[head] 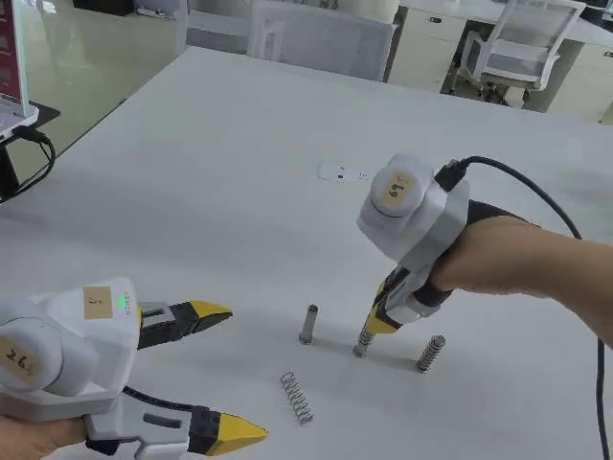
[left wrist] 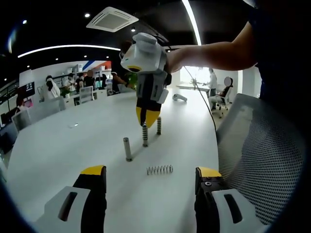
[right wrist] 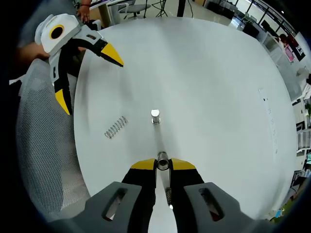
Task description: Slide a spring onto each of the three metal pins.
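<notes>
Holding the spring [head: 365,337] clenched in my right tongs [head: 374,326] on the middle pin [head: 359,351], I'd keep it plumb and press straight down until it seats at the worktop [head: 239,172]. Left tongs [head: 241,372] hang released near the loose spring [head: 297,397]; the bare pin [head: 308,324] waits, the far pin [head: 430,354] already looks sprung.

We see a plain white surface [head: 239,172]. The left tool [head: 246,374] and right tool [head: 370,333] share pale grey shells, black jaws, yellow tips and tan round labels. The bare pin [head: 308,324], loose spring [head: 297,397] and gripped spring [head: 365,338] are silver-grey metal. The cable [head: 533,187] is black; the chair [left wrist: 262,145] is grey mesh.
</notes>
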Demonstrator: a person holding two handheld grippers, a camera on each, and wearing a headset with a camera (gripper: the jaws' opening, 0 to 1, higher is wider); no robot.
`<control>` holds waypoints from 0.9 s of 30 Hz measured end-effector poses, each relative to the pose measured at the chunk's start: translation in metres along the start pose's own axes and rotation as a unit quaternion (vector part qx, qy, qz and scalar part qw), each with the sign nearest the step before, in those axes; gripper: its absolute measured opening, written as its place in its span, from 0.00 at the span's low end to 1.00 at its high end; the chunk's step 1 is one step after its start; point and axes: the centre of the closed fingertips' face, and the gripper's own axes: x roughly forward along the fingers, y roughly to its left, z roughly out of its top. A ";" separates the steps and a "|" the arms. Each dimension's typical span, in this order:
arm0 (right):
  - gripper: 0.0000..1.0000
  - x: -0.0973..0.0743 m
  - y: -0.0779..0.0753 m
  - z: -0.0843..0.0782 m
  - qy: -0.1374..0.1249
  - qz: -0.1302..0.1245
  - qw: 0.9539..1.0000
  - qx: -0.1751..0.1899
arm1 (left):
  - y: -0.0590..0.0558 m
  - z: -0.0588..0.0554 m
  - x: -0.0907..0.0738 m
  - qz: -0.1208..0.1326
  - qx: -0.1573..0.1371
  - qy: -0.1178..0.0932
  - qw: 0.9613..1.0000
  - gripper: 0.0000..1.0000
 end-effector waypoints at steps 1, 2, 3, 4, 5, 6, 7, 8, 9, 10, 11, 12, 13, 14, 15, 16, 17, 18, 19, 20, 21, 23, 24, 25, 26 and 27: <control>0.07 0.001 0.000 0.000 0.000 -0.001 1.000 0.001 | 0.000 0.000 0.000 0.000 0.000 0.001 1.000 0.71; 0.07 0.003 -0.001 -0.002 0.002 0.000 1.000 0.003 | 0.000 0.000 0.000 0.000 -0.001 0.000 1.000 0.71; 0.07 0.004 -0.001 -0.002 0.001 0.001 1.000 0.003 | 0.000 0.000 0.000 0.000 -0.001 0.000 1.000 0.71; 0.07 0.005 -0.001 -0.003 0.002 0.000 1.000 0.006 | 0.001 0.000 -0.001 0.001 0.000 0.001 1.000 0.71; 0.07 0.006 -0.001 -0.003 0.002 0.000 1.000 0.006 | 0.001 0.000 -0.001 0.001 0.000 0.001 1.000 0.71; 0.07 0.008 -0.002 -0.004 0.003 0.000 1.000 0.007 | 0.001 0.000 -0.001 0.001 -0.001 0.001 1.000 0.71; 0.07 0.008 -0.002 -0.004 0.003 -0.001 1.000 0.007 | 0.001 0.000 -0.001 0.001 0.000 0.001 1.000 0.71; 0.07 0.009 -0.001 -0.005 0.004 0.000 1.000 0.007 | 0.001 0.000 -0.001 0.001 0.000 0.001 1.000 0.71; 0.07 0.010 -0.001 -0.005 0.005 -0.001 1.000 0.006 | 0.001 0.000 -0.001 0.001 0.000 0.001 1.000 0.71; 0.07 0.010 -0.001 -0.005 0.005 -0.001 1.000 0.005 | 0.002 0.001 -0.001 0.001 -0.001 0.000 1.000 0.71; 0.07 0.011 -0.001 -0.005 0.006 -0.001 1.000 0.006 | 0.002 0.001 -0.001 0.001 0.000 0.000 1.000 0.71; 0.07 0.011 -0.001 -0.006 0.006 -0.001 1.000 0.006 | 0.002 0.001 -0.001 0.001 0.000 0.001 1.000 0.70; 0.07 0.012 -0.002 -0.006 0.007 -0.003 1.000 0.006 | 0.002 0.001 -0.001 0.001 0.000 0.001 1.000 0.70; 0.07 0.013 -0.002 -0.006 0.007 -0.002 1.000 0.007 | 0.001 0.001 -0.001 0.001 0.000 0.000 1.000 0.70; 0.07 0.013 -0.001 -0.006 0.008 -0.001 1.000 0.008 | 0.001 0.001 -0.001 0.001 0.000 0.000 1.000 0.70; 0.08 0.014 -0.001 -0.007 0.009 -0.002 1.000 0.008 | 0.001 0.001 -0.001 0.001 0.000 0.000 1.000 0.70; 0.08 0.015 -0.001 -0.007 0.010 -0.002 1.000 0.008 | 0.001 0.001 -0.001 0.001 0.000 0.000 1.000 0.70; 0.08 0.016 -0.001 -0.008 0.012 -0.002 1.000 0.006 | 0.001 0.002 -0.001 0.001 -0.001 0.000 1.000 0.70; 0.08 0.016 -0.001 -0.008 0.011 -0.003 1.000 0.006 | 0.001 0.002 -0.001 0.001 0.000 -0.001 1.000 0.70; 0.08 0.015 -0.001 -0.007 0.011 -0.002 1.000 0.006 | 0.001 0.002 -0.001 0.001 -0.001 0.000 1.000 0.70; 0.08 0.015 -0.001 -0.007 0.011 -0.002 1.000 0.007 | 0.001 0.002 -0.001 0.001 -0.002 0.000 1.000 0.69; 0.08 0.015 -0.001 -0.007 0.012 -0.002 1.000 0.005 | 0.001 0.002 -0.001 0.001 -0.001 0.000 1.000 0.69; 0.08 0.015 -0.001 -0.007 0.011 -0.002 1.000 0.005 | 0.001 0.002 -0.001 0.000 -0.002 -0.001 1.000 0.69; 0.08 0.015 -0.001 -0.007 0.010 -0.003 1.000 0.006 | 0.001 0.002 -0.001 0.001 -0.001 -0.001 1.000 0.69; 0.08 0.015 -0.001 -0.006 0.008 -0.004 1.000 0.007 | 0.000 0.001 -0.001 0.000 -0.001 0.000 1.000 0.69; 0.08 0.016 -0.001 -0.006 0.008 -0.004 1.000 0.007 | 0.000 0.002 -0.001 0.000 -0.001 -0.001 1.000 0.69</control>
